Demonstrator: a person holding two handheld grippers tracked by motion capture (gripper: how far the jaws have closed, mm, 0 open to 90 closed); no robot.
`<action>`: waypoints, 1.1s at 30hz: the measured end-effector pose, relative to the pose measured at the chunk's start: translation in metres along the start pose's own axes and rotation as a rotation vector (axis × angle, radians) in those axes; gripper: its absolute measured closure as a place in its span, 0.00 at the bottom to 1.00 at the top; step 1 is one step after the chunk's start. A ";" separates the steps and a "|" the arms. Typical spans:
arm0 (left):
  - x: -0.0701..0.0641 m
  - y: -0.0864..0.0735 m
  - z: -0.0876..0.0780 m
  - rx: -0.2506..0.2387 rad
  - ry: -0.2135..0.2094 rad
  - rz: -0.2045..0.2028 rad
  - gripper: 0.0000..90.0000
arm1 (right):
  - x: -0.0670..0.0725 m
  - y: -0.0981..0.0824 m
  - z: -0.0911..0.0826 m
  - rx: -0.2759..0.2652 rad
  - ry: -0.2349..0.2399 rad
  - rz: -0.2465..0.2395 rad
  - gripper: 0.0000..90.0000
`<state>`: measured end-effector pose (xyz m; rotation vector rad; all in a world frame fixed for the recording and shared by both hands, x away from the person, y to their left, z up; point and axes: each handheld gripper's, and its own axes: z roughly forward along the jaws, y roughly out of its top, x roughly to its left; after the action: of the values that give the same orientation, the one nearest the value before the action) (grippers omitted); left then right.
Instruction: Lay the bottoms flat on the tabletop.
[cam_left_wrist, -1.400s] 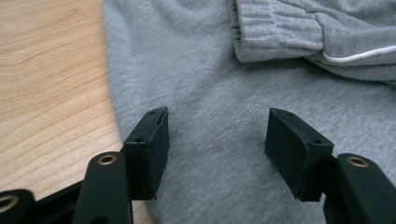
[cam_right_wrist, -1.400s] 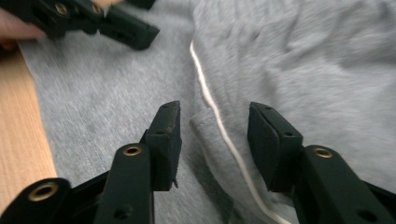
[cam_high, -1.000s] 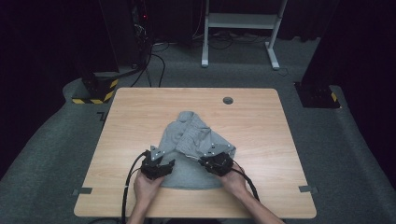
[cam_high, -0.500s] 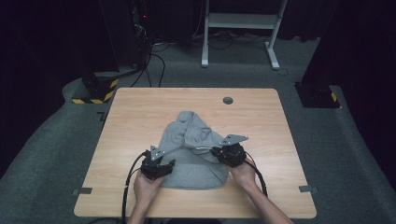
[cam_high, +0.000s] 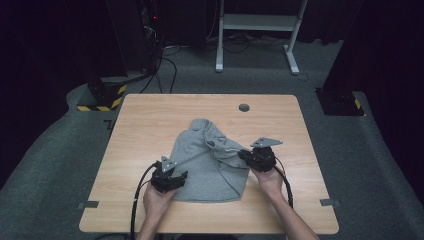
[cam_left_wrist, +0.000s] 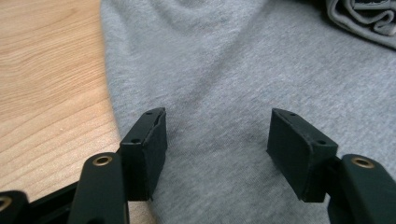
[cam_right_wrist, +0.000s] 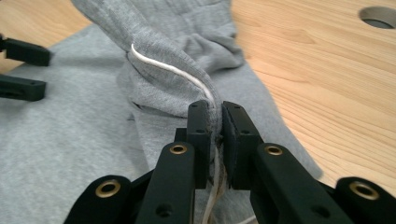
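A grey hooded sweatshirt (cam_high: 207, 160) with a white drawstring (cam_right_wrist: 173, 71) lies crumpled on the wooden table (cam_high: 145, 120). My left gripper (cam_high: 175, 178) rests at the garment's lower left edge, open, with flat grey cloth (cam_left_wrist: 219, 93) under the gap between its jaws. My right gripper (cam_high: 246, 154) sits at the garment's right side, shut on a fold of grey fabric (cam_right_wrist: 168, 88) and the drawstring, pulling that fold up and toward the right. In the right gripper view the left gripper's black jaws (cam_right_wrist: 23, 70) show at the far left edge.
A round cable hole (cam_high: 244, 107) is in the table's far side. Bare wood lies to the left, right and beyond the garment. A white metal frame (cam_high: 257, 30) and black equipment with hazard-striped feet (cam_high: 100, 102) stand on the grey floor beyond.
My right gripper has moved to the right and a little up, dragging the pinched fold of the sweatshirt with it. The left gripper has stayed put.
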<state>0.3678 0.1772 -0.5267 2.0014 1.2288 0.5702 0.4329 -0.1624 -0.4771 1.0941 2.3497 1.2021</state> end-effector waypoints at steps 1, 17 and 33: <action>0.000 0.000 0.000 0.000 0.000 0.000 0.42 | -0.002 0.000 0.000 -0.002 -0.006 0.004 0.91; 0.000 0.000 0.000 -0.001 0.004 -0.003 0.42 | -0.048 -0.016 -0.002 0.026 -0.132 0.136 0.90; -0.001 0.000 0.000 -0.001 0.005 -0.004 0.42 | -0.033 -0.010 -0.026 -0.074 -0.144 0.098 0.75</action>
<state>0.3676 0.1766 -0.5268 1.9972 1.2351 0.5734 0.4359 -0.2054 -0.4715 1.2403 2.1500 1.1901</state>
